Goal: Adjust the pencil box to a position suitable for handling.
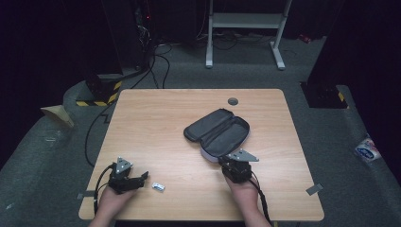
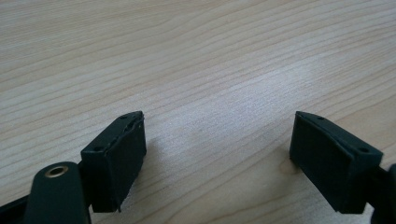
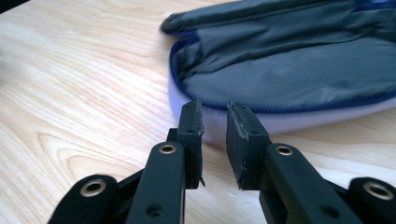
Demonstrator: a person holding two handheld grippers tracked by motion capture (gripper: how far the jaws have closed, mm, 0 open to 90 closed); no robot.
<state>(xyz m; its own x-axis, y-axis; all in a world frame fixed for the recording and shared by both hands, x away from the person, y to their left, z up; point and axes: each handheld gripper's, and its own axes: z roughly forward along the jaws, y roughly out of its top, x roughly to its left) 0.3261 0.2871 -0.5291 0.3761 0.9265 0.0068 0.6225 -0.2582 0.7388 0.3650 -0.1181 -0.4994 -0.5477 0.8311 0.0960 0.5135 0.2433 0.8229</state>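
Your right gripper (image 3: 215,109), jaws nearly closed on nothing, sits at the near rim of the open pouch (image 1: 218,132), which lies mid-table with its long axis running from near right to far left. Your left gripper (image 2: 217,154) rests wide open and empty on the table (image 1: 156,118) near its front left corner, well apart from the pouch. A small silvery object (image 1: 158,187), perhaps a clip, lies just beside that left gripper; nothing blocks the right one.
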